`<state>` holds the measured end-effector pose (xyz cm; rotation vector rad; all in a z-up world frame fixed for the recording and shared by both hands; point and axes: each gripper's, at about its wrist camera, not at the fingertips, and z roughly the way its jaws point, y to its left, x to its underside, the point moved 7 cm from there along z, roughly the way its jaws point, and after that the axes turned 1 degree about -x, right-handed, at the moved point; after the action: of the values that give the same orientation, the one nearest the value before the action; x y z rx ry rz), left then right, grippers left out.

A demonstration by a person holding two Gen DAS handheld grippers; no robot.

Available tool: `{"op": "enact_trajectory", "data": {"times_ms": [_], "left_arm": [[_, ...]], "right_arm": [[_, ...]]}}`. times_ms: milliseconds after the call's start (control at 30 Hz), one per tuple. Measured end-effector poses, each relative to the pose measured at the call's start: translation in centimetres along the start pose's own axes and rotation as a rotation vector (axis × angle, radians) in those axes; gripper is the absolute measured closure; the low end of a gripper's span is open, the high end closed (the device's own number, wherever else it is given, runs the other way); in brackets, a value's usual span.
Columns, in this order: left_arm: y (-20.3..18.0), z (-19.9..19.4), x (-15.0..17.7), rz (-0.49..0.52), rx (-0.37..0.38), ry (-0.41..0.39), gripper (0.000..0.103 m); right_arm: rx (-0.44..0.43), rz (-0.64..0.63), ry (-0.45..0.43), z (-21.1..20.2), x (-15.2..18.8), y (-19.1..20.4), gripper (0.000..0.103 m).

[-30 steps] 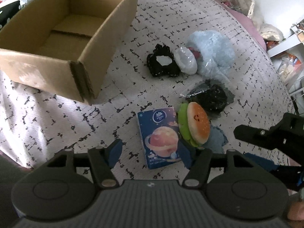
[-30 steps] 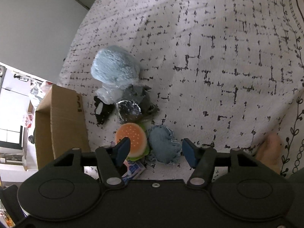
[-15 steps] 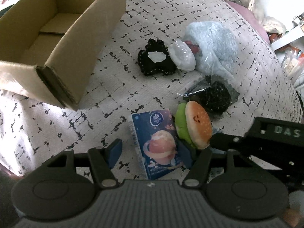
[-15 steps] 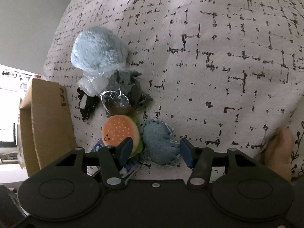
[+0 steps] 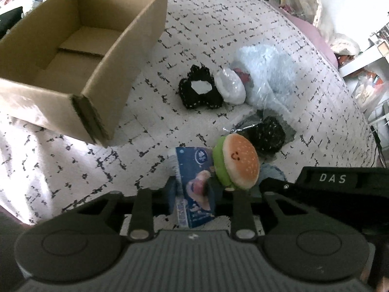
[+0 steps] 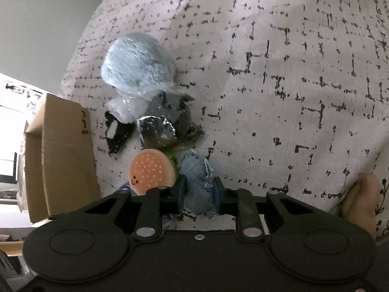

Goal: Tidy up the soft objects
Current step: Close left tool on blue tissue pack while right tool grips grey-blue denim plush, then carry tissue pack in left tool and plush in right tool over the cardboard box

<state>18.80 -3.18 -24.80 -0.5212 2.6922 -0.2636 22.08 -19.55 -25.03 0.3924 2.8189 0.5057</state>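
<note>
**Both tools closed on soft things beside the box**

Tissue pack [image 5: 194,185], blue with a planet picture, sits pinched between the fingers of my left tool [image 5: 192,189], which has closed on its two long sides. The pack lies on the white bedspread [image 5: 218,36] with black dash marks. Leaning against the pack's right edge is the burger plush [image 5: 237,161], orange bun with a small smiley and a green layer under it.

My right tool [image 6: 198,193] grips the denim pouch [image 6: 195,172], its frayed edge showing between the blue pads. In the right wrist view the burger plush [image 6: 152,171] touches the pouch on the left. From the left wrist view the right tool's black body [image 5: 328,185] reaches in just right of the burger.

Farther out lie a black scrunchie [image 5: 200,90], a clear-wrapped white item [image 5: 231,86] touching it, a fluffy pale-blue plush [image 5: 265,70] in plastic, and a black speckled item in a bag [image 5: 269,133] just behind the burger.

The cardboard box [image 5: 136,39] stands open to the left of the group, apart from the scrunchie.
</note>
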Motion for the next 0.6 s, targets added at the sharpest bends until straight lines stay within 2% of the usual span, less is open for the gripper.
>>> {"op": "enact_trajectory", "data": {"times_ms": [133,367,600], "left_arm": [[0.0,-1.1,0.1,-0.006,0.007,-0.02,0.084],[-0.1,-3.7,0.0,0.009,0.006,-0.085,0.084],[0.1,-5.6,-0.2,0.015,-0.005,-0.122,0.084]], "right_arm": [[-0.016,0.002,-0.035,-1.1,0.0,-0.1,0.08],[-0.03,-0.019,-0.106,-3.0,0.1,0.0,0.081],[-0.057,-0.069,-0.212,-5.2,-0.2,0.8,0.081]]}}
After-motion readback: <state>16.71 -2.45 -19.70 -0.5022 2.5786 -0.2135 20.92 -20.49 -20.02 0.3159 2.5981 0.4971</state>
